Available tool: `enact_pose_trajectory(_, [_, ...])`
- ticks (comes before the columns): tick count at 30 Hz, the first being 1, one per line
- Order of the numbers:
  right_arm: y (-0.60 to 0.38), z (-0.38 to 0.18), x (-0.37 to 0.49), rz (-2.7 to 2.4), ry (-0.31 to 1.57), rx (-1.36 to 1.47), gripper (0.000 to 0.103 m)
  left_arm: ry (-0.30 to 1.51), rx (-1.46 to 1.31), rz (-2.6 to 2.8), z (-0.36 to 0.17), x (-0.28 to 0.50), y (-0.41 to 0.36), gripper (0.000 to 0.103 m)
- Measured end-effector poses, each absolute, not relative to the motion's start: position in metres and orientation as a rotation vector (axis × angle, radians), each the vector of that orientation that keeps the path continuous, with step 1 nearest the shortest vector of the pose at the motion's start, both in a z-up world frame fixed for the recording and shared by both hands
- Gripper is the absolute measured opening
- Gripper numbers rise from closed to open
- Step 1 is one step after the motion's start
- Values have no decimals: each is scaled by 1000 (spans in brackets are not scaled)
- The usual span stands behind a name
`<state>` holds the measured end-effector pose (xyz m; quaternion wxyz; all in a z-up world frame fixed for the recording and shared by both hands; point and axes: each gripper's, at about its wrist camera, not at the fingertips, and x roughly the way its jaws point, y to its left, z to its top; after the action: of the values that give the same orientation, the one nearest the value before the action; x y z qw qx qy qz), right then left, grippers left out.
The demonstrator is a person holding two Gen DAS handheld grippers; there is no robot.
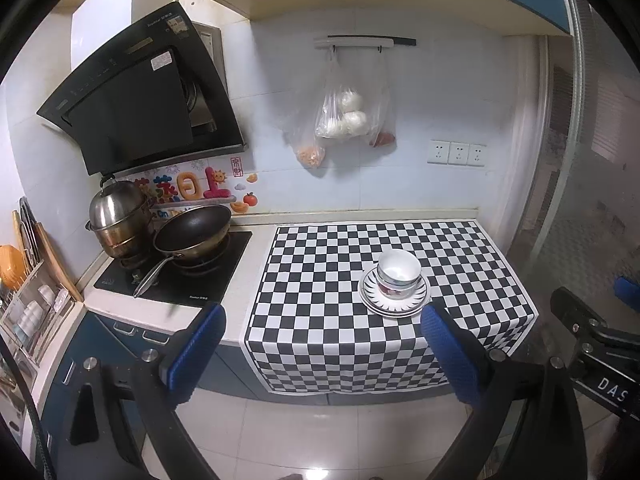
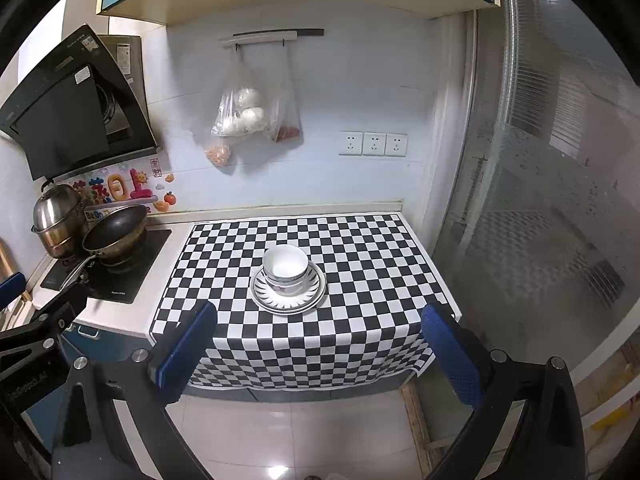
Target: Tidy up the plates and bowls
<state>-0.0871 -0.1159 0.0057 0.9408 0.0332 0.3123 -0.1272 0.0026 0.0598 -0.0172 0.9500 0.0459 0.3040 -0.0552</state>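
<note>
Closest to the lens are the blue pads: the left gripper is spread wide with nothing in it, hanging over the floor just off the counter edge. Same story for the right gripper, wide apart, empty, touching nothing. The bowls are nested on the stacked plates on the checkered cloth; how many of each is hard to count. The dish rack at far left is cut off by the frame. The range hood has stickers too small to read, and the wall stickers are partly hidden behind the steel pot and wok. "DAS" shows on the other gripper's body.
</note>
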Motion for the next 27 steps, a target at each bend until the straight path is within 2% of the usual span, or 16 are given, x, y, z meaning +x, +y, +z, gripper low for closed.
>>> enact_pose_trajectory(27, [-115,6,-92,-309,636,77,103,601,114,-121,-15,-5,52,100])
